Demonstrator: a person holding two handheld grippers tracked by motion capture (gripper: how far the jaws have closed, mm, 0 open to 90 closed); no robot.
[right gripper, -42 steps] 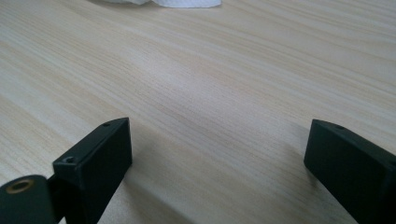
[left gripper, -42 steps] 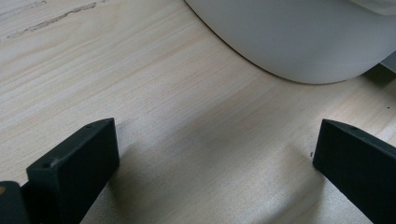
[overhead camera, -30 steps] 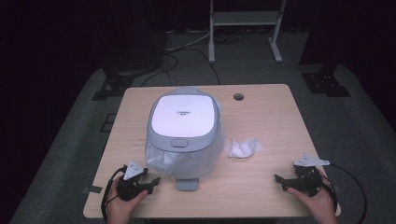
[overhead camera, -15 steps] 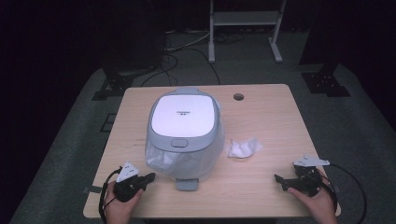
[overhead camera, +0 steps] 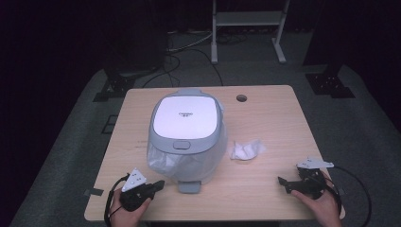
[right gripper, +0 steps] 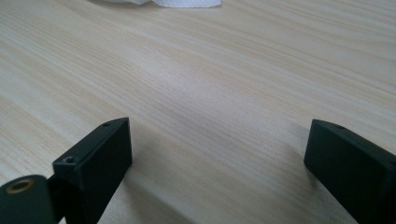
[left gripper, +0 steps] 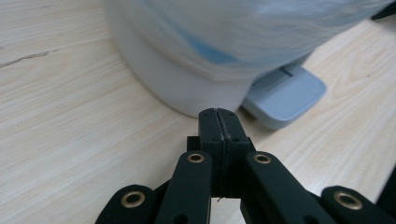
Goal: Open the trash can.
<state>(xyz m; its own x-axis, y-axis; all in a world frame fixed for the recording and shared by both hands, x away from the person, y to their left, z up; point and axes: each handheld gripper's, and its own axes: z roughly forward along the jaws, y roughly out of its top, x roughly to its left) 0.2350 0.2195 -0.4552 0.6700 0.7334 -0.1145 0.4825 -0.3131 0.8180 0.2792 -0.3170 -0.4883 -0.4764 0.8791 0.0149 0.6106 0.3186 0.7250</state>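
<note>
A white and grey pedal bin [overhead camera: 187, 135] with a thin plastic liner stands in the middle of the wooden table [overhead camera: 274, 118], its grey pedal [overhead camera: 190, 187] facing the near edge. My left gripper [overhead camera: 160, 183] is shut with nothing in it, at the near left, its tips pointing at the pedal. In the left gripper view the closed tips [left gripper: 218, 116] hover just short of the bin's base [left gripper: 187, 70] and the pedal [left gripper: 285, 95]. My right gripper [overhead camera: 282, 182] rests at the near right; its jaws [right gripper: 219, 149] stand wide open over bare wood.
A crumpled white tissue [overhead camera: 247, 150] lies right of the bin, and its edge [right gripper: 182, 2] is visible ahead of the right gripper. A cable hole [overhead camera: 241, 98] sits at the table's far side. A white rack [overhead camera: 246, 19] and dark stands are on the floor beyond.
The left gripper's jaws have shut on nothing, and the hand has lifted slightly and shifted toward the near edge. The right hand has stayed in place.
</note>
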